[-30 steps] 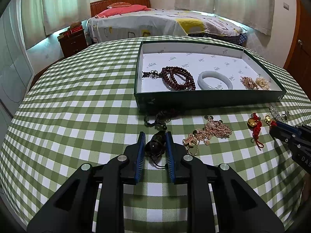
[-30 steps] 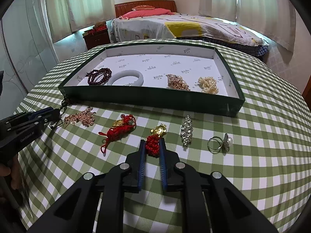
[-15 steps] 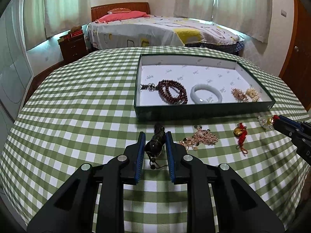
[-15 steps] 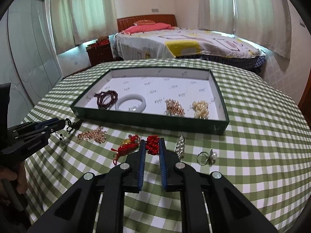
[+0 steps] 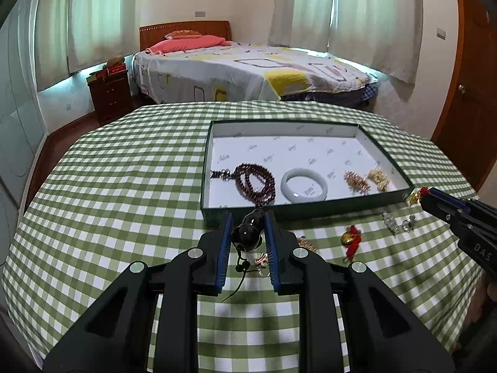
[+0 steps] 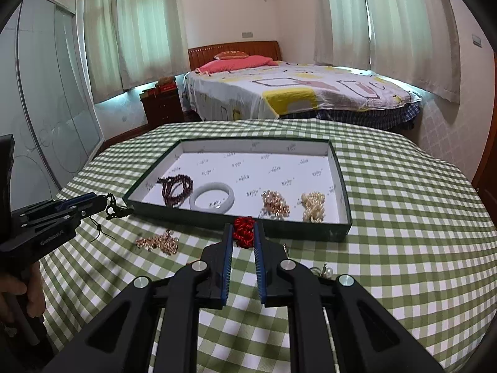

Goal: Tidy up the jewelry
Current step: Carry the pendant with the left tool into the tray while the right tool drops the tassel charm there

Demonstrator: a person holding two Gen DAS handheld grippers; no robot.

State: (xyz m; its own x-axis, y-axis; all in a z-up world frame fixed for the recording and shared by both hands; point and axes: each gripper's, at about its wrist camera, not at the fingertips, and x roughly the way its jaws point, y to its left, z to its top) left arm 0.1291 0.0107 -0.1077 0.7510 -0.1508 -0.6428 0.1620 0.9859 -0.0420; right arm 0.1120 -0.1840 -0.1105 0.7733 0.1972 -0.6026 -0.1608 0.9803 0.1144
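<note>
My left gripper (image 5: pixel 248 220) is shut on a dark gourd pendant (image 5: pixel 248 233) with a black cord, held above the table before the green tray (image 5: pixel 310 209). My right gripper (image 6: pixel 243 228) is shut on a red knotted charm (image 6: pixel 243 233), lifted near the tray's front wall (image 6: pixel 279 227). The tray holds dark red beads (image 5: pixel 256 181), a pale jade bangle (image 5: pixel 303 184) and two gold bead clusters (image 5: pixel 357 181). The left gripper also shows in the right wrist view (image 6: pixel 104 200).
On the green checked tablecloth (image 5: pixel 124 186) lie a rose-gold chain (image 6: pixel 158 242), a red and gold charm (image 5: pixel 351 239), a crystal brooch (image 5: pixel 389 222) and a ring (image 5: pixel 409 222). A bed (image 5: pixel 248 71) and nightstand (image 5: pixel 108 93) stand beyond the table.
Both grippers have risen from the table with their pieces and drawn toward the tray's front edge. The pendant's cord now hangs free.
</note>
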